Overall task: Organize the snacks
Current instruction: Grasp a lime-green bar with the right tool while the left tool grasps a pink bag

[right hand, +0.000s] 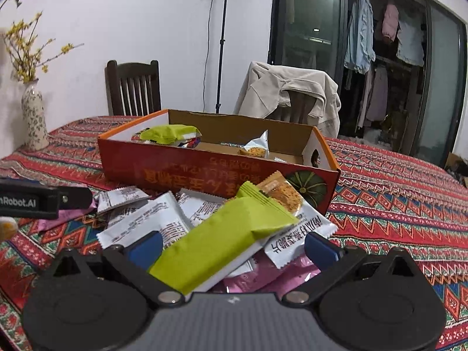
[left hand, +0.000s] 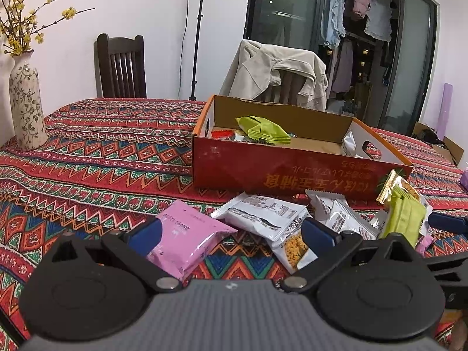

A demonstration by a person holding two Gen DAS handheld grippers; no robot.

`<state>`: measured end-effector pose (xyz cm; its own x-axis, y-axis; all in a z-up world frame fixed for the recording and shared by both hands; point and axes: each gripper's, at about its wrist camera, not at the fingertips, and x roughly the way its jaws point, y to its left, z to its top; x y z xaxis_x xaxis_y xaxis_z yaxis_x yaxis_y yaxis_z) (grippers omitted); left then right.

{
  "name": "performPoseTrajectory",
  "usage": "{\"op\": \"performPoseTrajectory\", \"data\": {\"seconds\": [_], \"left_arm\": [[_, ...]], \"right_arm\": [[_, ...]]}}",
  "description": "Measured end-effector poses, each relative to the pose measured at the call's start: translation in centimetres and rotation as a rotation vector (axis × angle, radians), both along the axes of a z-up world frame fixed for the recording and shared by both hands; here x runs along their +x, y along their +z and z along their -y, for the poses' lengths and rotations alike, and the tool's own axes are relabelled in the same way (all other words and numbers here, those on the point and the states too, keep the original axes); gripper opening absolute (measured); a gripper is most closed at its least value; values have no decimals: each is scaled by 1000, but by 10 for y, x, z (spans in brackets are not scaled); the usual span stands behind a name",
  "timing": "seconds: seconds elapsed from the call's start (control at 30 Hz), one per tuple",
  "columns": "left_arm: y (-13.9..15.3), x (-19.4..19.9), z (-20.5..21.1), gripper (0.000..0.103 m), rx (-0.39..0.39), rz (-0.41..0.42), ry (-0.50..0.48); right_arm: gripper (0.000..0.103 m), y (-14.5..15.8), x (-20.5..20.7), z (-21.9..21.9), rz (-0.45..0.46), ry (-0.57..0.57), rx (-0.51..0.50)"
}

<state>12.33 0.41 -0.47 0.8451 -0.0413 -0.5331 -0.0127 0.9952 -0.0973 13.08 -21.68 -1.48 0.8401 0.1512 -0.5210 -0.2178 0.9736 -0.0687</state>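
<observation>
Pink packet (left hand: 187, 235) between wide left tool (left hand: 231, 234) only in left view; green packet (right hand: 216, 245) between wide right tool (right hand: 234, 247).

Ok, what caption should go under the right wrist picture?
Open right claw around a green snack packet, red box waiting behind.

Place: a lived-in home, a dining corner beside a glazed balcony
Table: covered with a red patterned tablecloth (left hand: 102, 146)
Seating: a dark wooden chair (left hand: 121, 67) against the wall, and a second chair draped with a beige jacket (left hand: 275, 70)
Decoration: a floral ceramic vase (left hand: 26, 102) holding yellow blossom branches (left hand: 17, 14)
Balcony: sliding glass doors (right hand: 307, 38) with laundry hanging (right hand: 380, 32) on a rail behind them
Extra: a light stand (right hand: 220, 44) by the plain wall; dark outside the glass
</observation>
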Motion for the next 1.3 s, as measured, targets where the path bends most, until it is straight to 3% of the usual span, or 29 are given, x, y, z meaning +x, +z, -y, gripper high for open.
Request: {"op": "performPoseTrajectory", "data": {"seconds": [0.2,0.27,0.5,0.57,0.67,1.13,1.3], "left_arm": [[-2,3,-3,103,-7,-17,19],[-2,4,-5,103,-9,-15,23],[-2,3,-6,103,-15,-10,30],[-2,2,-7,103,-15,-8,33],[-2,2,-6,103,-15,-8,34],[1,6,-16,103,-7,-58,84],[-1,12,-19,103,73,-97,75]], "right_arm": [[99,-3,-5,-6,15,26,-42],[87,-3,-7,-3,13,33,-31],[65,1,-16,7,40,35,24],[47,3,-16,12,49,32,52],[38,6,-21,15,76,26,72],[34,11,-28,24,127,12,115],[34,12,-30,27,135,12,129]]}}
